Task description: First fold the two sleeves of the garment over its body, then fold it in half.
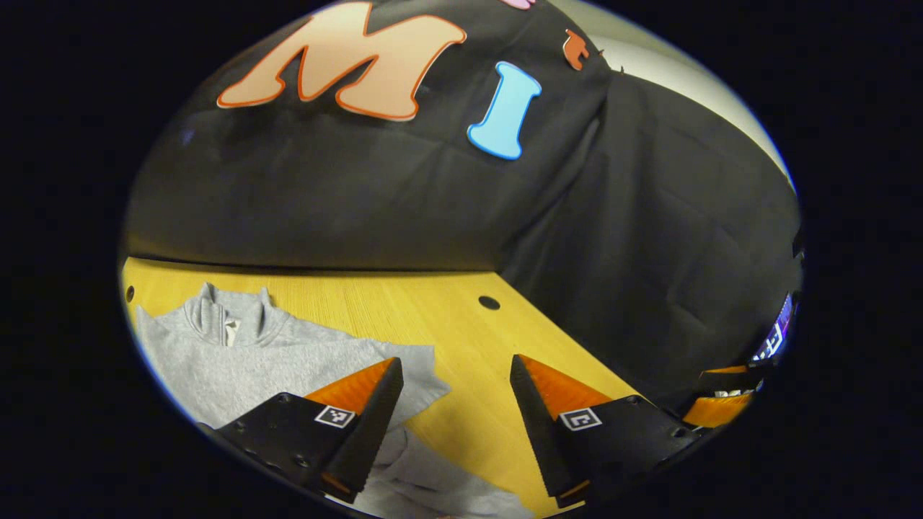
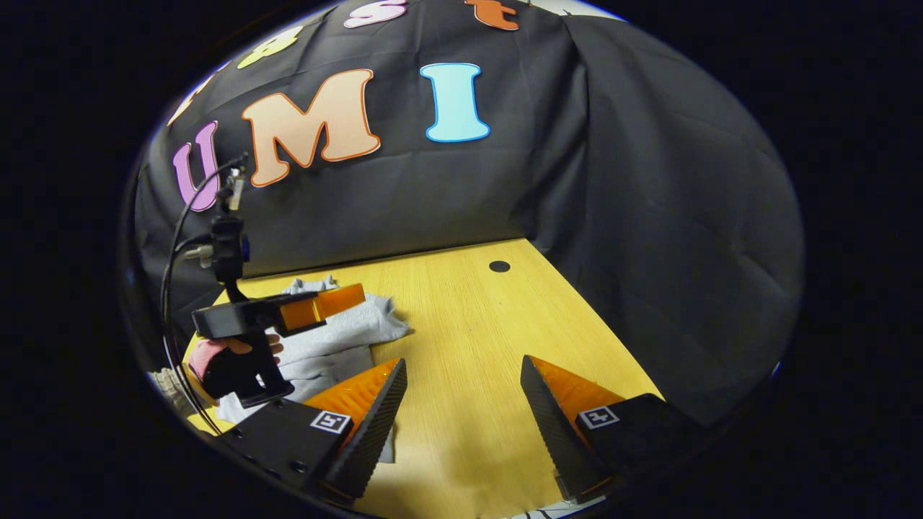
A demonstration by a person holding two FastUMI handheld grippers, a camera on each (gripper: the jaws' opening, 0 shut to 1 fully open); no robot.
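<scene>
On the yellow wooden table [image 1: 461,324] I see the grey collared sweatshirt [image 1: 288,360] lying far-left, my left gripper [image 1: 454,414] and right gripper [image 2: 461,414] both spread wide, apparently above it.

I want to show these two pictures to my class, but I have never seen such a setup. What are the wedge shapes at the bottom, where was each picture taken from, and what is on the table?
Each picture comes from a camera riding on a hand-held two-finger gripper. The wedges at the bottom are that gripper's own fingers. The left gripper and the right gripper both stand open and hold nothing. In the right gripper view you also see the left gripper farther off, with the hand gripping its handle. On the wooden table lies a grey garment with a zipped collar. It is meant to be folded. Behind hangs the booth's black cloth wall.
</scene>
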